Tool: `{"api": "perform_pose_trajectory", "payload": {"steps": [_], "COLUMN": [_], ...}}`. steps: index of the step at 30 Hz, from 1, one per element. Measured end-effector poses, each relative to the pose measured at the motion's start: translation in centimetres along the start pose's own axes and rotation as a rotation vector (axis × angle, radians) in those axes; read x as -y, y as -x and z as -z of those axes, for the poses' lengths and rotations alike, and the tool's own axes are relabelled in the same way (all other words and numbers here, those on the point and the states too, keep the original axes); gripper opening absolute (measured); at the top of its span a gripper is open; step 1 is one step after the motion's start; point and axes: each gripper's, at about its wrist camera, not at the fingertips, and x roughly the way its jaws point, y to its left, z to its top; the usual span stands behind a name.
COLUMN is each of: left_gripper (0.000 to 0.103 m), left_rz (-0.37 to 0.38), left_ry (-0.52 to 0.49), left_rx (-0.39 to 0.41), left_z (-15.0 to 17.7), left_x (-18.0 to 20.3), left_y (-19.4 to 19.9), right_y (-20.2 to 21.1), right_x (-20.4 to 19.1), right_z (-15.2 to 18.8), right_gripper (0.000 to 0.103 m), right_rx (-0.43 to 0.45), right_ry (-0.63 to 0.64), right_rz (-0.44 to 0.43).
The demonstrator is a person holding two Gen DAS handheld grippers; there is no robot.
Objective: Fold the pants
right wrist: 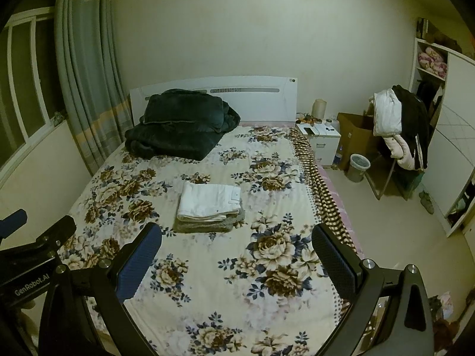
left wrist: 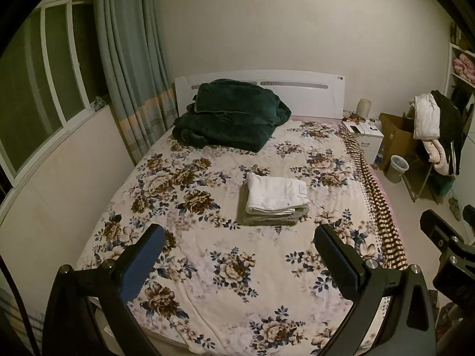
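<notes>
White pants (left wrist: 274,192) lie folded into a compact rectangle near the middle of the bed (left wrist: 207,267), resting on top of a folded grey garment (left wrist: 268,219) whose edge shows beneath them. Bed cover is a floral quilt; a dark green blanket (left wrist: 231,118) is heaped at the head end against the white headboard (left wrist: 308,92).

Left gripper (left wrist: 239,262) is held above the foot of the bed, fingers (left wrist: 142,262) spread wide apart, nothing between them, well apart from the pants. Right gripper (right wrist: 236,262) is in like condition: fingers (right wrist: 334,262) spread wide, holding nothing, also well short of the pants (right wrist: 209,200).

Beside the bed: a white nightstand (right wrist: 322,141), a cardboard box (right wrist: 354,132), a grey waste bin (right wrist: 357,167) and a chair draped with clothing (right wrist: 399,124). Curtain (left wrist: 130,59) hangs at the window side
</notes>
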Motion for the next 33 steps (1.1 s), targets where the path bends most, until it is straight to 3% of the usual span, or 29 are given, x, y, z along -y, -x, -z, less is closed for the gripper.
{"api": "perform_pose_trajectory", "payload": {"steps": [33], "left_gripper": [0.103], "left_rz": [-0.005], "left_ry": [0.002], "left_rx": [-0.015], "left_z": [0.2], "left_x": [0.4], "left_y": [0.1], "right_y": [-1.3], "right_x": [-0.5], "right_z": [0.2], "right_gripper": [0.103], "right_rx": [-0.015], "right_ry": [0.013], "right_rz": [-0.017]}}
